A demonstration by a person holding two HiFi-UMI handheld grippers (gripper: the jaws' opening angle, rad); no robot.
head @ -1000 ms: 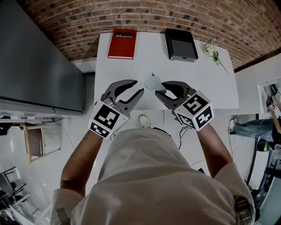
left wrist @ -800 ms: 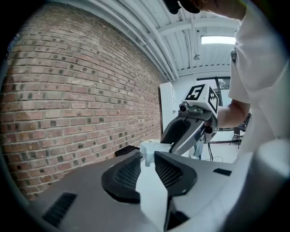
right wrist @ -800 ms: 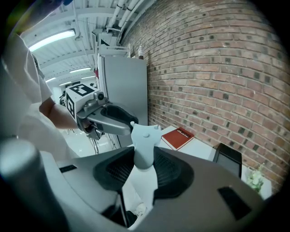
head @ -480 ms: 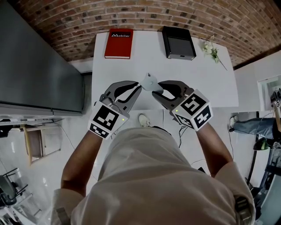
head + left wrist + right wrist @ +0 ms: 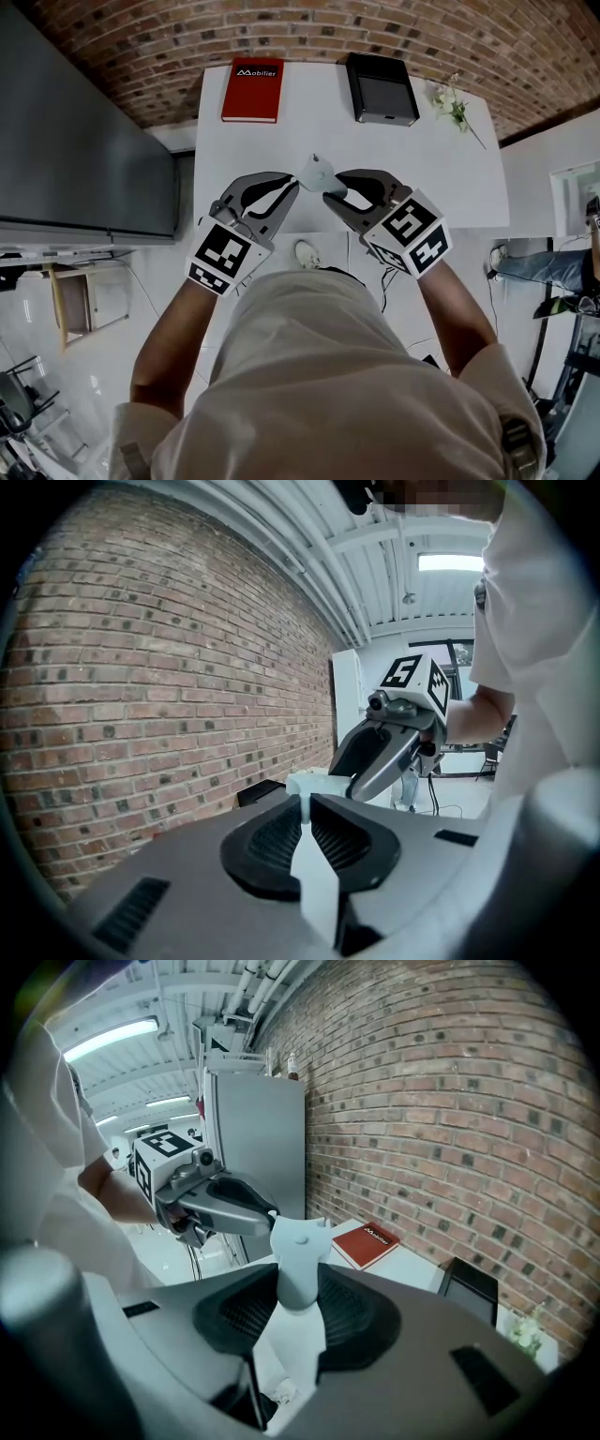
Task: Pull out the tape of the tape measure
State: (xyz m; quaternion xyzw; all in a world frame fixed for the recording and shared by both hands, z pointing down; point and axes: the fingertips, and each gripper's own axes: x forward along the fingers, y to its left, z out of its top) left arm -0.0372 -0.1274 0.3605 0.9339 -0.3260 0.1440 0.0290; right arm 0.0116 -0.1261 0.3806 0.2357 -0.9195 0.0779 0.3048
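White surface [image 5: 450,169] first: both grippers hang over its near half, midway between the left and right edges. If a hold fails, the tape measure [image 5: 317,173] drops onto that stretch, well clear of the red book [image 5: 253,91] at the far left corner and the black box [image 5: 382,91] on the far edge.

My right gripper [image 5: 335,190] is clamped at a middling width on the pale case, which stands up between its pads. The hold looks low on the case, so I judge that a sideways tug could twist it loose.

My left gripper [image 5: 293,185] has narrowed almost to nothing on the tape end [image 5: 300,803], a thin pale tab reaching from the case toward it. That pinch is the weak link. Only the forward part of the pads seems to catch the tab, so it may slide free as I draw my hands apart, and a sprung tape would snap back in. Pulling out of line with the case mouth could also kink the tape.

A second ago the left gripper's jaws stood wide beside the case with nothing pinched. They have just been closing and now have the tab between them. The right gripper's hold looks unchanged, and the case has barely shifted over the surface. No tape is drawn out yet.
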